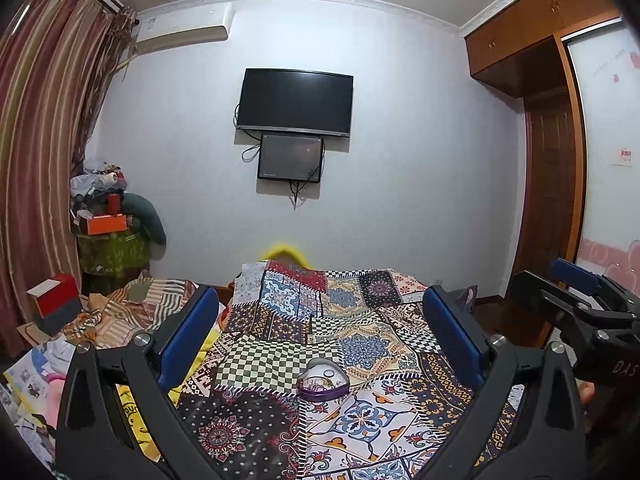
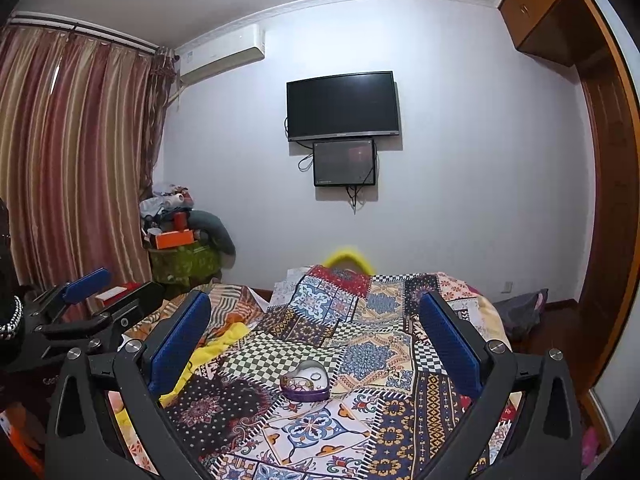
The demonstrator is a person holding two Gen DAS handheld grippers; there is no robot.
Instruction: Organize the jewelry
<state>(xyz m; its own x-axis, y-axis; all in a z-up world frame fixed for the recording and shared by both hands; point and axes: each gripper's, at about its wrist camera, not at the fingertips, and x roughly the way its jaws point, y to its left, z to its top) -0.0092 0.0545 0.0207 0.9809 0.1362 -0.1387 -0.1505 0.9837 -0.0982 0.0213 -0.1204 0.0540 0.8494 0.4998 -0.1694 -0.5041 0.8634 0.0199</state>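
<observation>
Purple heart-shaped jewelry box (image 1: 323, 380), one, on patchwork bedspread (image 1: 360, 420); two hand-held grippers, left (image 1: 320, 320) and right (image 2: 316, 320), both spread apart.

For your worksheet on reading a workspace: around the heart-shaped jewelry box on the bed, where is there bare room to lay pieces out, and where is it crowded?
Open patchwork bedspread surrounds the heart-shaped jewelry box on every side, nearest between it and both open grippers, left gripper and right gripper. The bed's left edge is crowded with crumpled striped bedding and a red box.

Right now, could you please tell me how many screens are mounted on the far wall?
2: a large black television high on the wall, and a smaller dark screen directly beneath it, just below its bottom edge. Both look switched off.
</observation>
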